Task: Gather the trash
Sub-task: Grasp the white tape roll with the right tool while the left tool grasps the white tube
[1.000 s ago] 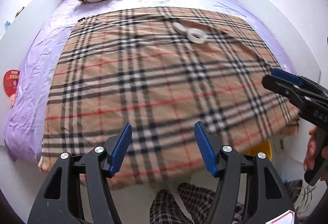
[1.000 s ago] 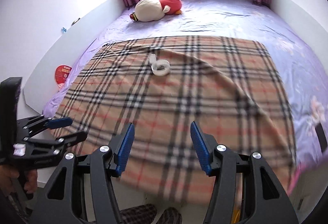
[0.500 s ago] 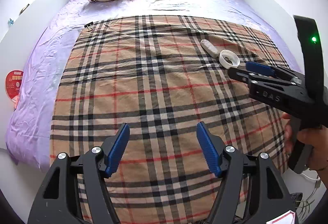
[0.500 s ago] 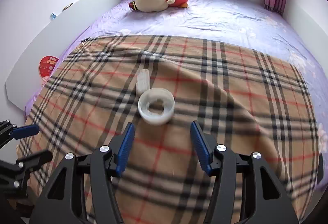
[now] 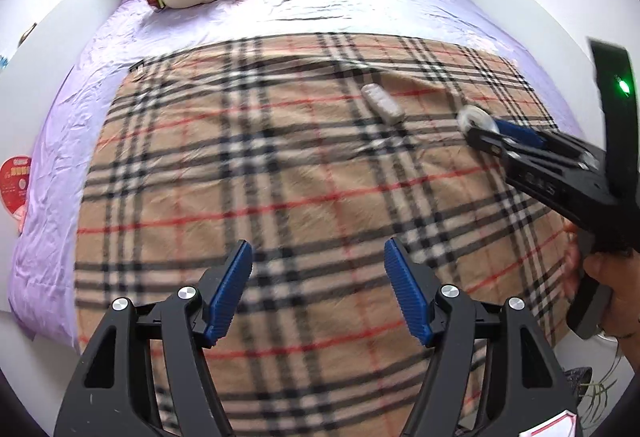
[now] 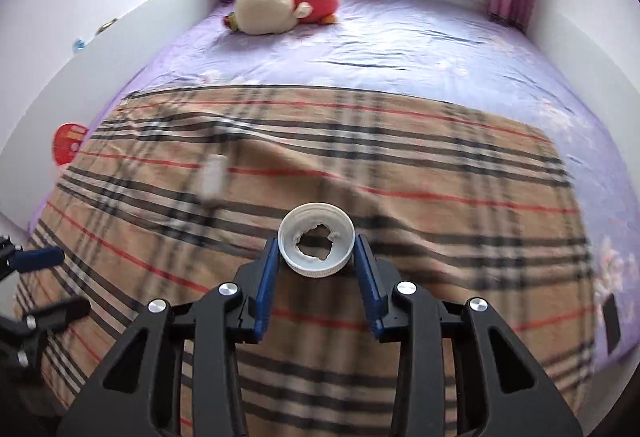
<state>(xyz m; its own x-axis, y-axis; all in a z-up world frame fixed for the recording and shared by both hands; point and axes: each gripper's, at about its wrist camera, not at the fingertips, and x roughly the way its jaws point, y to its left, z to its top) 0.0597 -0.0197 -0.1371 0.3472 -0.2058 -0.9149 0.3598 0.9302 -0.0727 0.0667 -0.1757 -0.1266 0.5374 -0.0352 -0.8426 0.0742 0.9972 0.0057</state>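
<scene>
Your right gripper pinches the round white plastic lid at frame center, above the tan checked blanket. Your left gripper is spread wide, holding nothing. A small white tube lies upper right.

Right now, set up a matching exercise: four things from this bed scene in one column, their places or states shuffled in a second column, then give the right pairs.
Things
1. white lid with a torn liner
2. small white bottle
3. plush toy
4. left gripper

Places or states
A. open, nothing between its fingers
B. lying on the purple sheet near the windowsill
C. between the fingers of the right gripper
D. lying loose on the plaid blanket

Pairs: 1-C, 2-D, 3-B, 4-A
</scene>
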